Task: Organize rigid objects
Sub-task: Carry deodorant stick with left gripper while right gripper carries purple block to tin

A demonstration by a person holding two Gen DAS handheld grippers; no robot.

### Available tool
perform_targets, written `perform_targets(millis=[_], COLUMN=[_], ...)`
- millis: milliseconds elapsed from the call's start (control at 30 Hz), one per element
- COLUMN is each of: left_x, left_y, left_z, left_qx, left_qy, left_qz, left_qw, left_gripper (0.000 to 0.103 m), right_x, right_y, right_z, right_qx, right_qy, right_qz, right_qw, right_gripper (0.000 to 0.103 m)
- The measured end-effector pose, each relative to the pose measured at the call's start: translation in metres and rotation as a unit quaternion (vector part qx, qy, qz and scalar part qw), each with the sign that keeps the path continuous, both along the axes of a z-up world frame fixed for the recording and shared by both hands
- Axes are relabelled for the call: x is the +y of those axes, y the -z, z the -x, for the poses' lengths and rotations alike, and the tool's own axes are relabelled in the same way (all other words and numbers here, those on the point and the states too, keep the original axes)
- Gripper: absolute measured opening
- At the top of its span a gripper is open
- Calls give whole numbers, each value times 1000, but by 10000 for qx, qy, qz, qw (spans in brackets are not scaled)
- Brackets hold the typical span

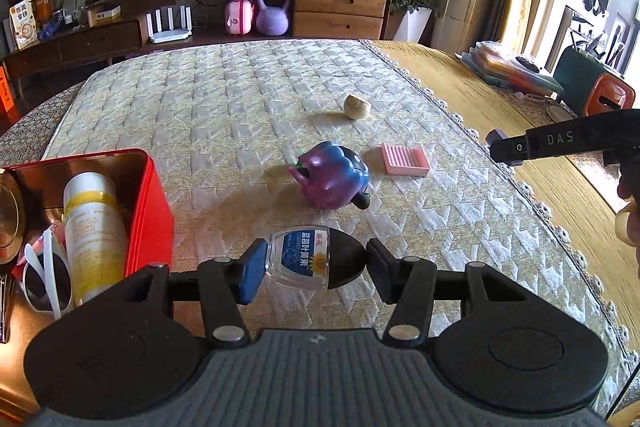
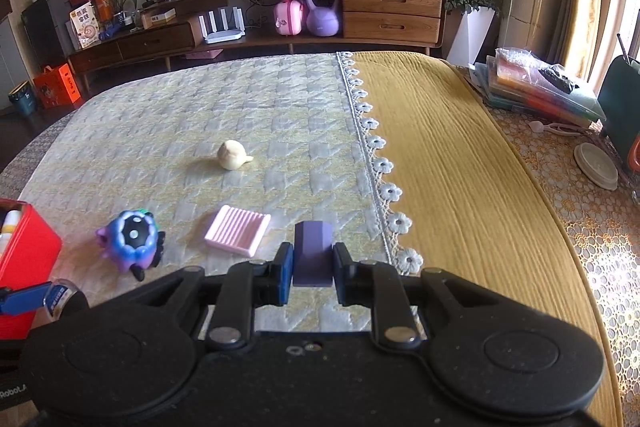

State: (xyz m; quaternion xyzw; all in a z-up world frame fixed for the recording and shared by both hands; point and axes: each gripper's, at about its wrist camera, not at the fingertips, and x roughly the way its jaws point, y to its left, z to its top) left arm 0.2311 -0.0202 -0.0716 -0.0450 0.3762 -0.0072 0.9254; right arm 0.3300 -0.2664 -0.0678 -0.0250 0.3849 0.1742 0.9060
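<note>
My left gripper [image 1: 316,267] is shut on a small clear bottle [image 1: 304,259] with a blue label and a black cap, held sideways above the quilt, just right of the red tin [image 1: 148,195]. My right gripper [image 2: 312,269] is shut on a purple block [image 2: 312,255], lifted over the quilt near its lace edge; it also shows at the right of the left wrist view [image 1: 496,141]. On the quilt lie a purple-and-blue toy [image 1: 332,179] [image 2: 132,239], a pink ridged tray [image 1: 406,159] [image 2: 238,229] and a cream figurine [image 1: 356,106] [image 2: 232,155].
The red tin [image 2: 24,247] holds a white spray can [image 1: 94,227], white sunglasses [image 1: 44,275] and a round metal lid. A yellow cloth [image 2: 460,167] covers the table's right side, with stacked folders [image 2: 540,87] at its far right. A wooden sideboard [image 2: 280,11] stands behind.
</note>
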Motion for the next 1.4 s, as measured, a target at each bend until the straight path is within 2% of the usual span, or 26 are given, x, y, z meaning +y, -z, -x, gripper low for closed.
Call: perform_targets(millis=[633,1067,1400], left_x=[28,80,132], left_y=[-47,-65,-63], left_z=[65,104,118], left_qx=[-210,-241,-118], left_qy=[-138,-409,-700], left_qz=[91,30,17], left_qw=[9996,9989,9975], left_gripper=[53,53,54], right_x=[41,100,153], right_y=[-53,-58,-55], right_z=[94,141,162], right_qx=[-198,-182,-162], right_qy=[-767,-1323,-1751], right_qz=[-254,-286,-165], right_qw=[9965,9906,9843], right_gripper=[20,20,20])
